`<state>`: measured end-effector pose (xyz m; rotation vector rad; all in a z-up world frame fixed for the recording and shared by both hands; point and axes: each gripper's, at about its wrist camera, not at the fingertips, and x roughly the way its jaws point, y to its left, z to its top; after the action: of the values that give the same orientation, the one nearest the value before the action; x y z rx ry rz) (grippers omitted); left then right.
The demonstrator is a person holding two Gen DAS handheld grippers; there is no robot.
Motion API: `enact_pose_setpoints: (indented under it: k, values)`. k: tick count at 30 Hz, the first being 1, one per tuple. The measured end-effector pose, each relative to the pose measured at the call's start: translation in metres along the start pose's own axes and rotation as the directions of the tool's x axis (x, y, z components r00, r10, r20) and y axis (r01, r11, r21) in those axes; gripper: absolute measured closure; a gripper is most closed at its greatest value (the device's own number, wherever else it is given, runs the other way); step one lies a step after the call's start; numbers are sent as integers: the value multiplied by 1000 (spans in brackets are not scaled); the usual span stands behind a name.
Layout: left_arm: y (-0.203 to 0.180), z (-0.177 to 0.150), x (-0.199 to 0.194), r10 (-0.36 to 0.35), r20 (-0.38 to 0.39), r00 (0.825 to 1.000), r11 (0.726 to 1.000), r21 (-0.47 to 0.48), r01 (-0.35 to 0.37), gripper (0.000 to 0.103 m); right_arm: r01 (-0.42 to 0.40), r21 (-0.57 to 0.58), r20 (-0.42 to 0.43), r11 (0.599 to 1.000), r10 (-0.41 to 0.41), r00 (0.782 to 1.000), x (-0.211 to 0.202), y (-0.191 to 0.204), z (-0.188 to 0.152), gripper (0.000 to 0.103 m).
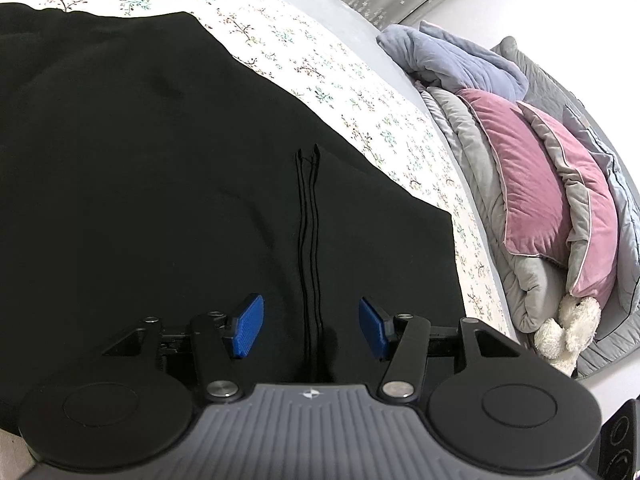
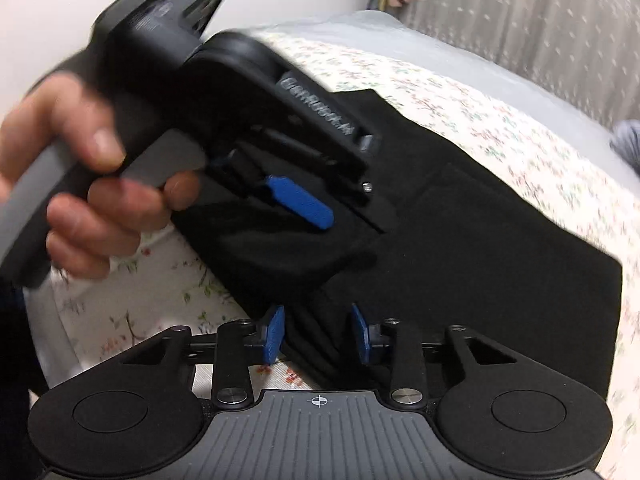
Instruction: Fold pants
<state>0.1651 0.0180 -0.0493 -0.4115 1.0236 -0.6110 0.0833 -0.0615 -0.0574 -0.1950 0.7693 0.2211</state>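
The left gripper [image 2: 304, 208] body reads, blurred, "GenRobot.ai".

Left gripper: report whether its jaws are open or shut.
Open. In the left wrist view, the left gripper has its blue jaws wide apart over the black pants, with two drawstrings lying ungripped between them.

The right gripper [image 2: 318, 334] hung with jaws apart astride the near edge of black pants [image 2: 480, 248] on a floral sheet [image 2: 500, 128]. Far left, a hand [image 2: 80, 184] held the blurred left gripper [image 2: 304, 204] over the pants.
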Motion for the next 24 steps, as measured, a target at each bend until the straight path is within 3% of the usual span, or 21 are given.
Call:
enact_pose_setpoints:
  k: [4,8,15,18,19,24]
  values:
    - [-2,-1,2,28,-19,999,999,26,-27,35,11,22,9,1000,-11,1000,-5,-1,-3,70]
    - [-7,0,5,40,-27,999,999,38,-39,35,-44,92,36,995,41,998,-15,-13,0,69]
    - [-2,-1,3,30,-30,999,999,25,-30,35,48,-31,-3,998,-48,999,3,2,1,69]
    - [1,1,3,23,-33,999,1000,14,-22,35,36,10,0,999,-36,999,2,-3,4,80]
    - [3,1,2,20,-36,999,1000,14,-20,35,30,27,7,999,-30,1000,0,-6,5,88]
    - [8,1,0,-28,-45,999,999,-27,27,35,4,102,41,995,-8,999,-8,-18,7,96]
